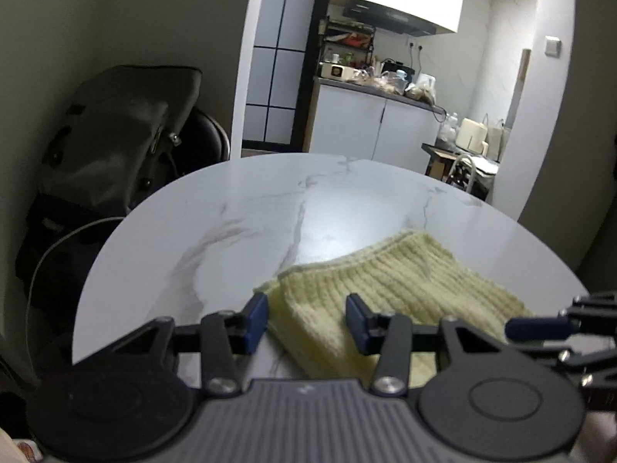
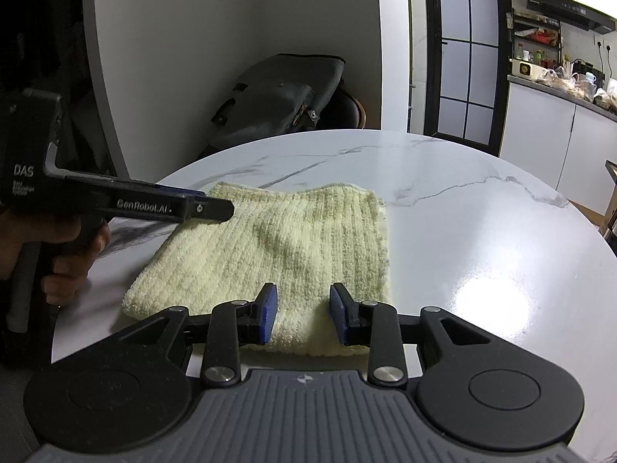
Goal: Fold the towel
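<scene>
A pale yellow ribbed towel (image 2: 277,247) lies folded into a thick rectangle on the round white marble table (image 2: 462,200). It also shows in the left wrist view (image 1: 389,289). My left gripper (image 1: 306,322) is open above the towel's near left corner, with nothing between its blue pads. It shows from the side in the right wrist view (image 2: 208,208), at the towel's far left corner. My right gripper (image 2: 302,314) is open over the towel's near edge, holding nothing. Its blue fingertip (image 1: 540,328) pokes in at the right of the left wrist view.
A dark bag (image 1: 115,135) sits on a chair behind the table by the wall. A kitchen counter (image 1: 370,88) with clutter stands beyond the doorway. A low shelf with appliances (image 1: 470,146) is at the far right. Bare marble (image 1: 270,208) stretches beyond the towel.
</scene>
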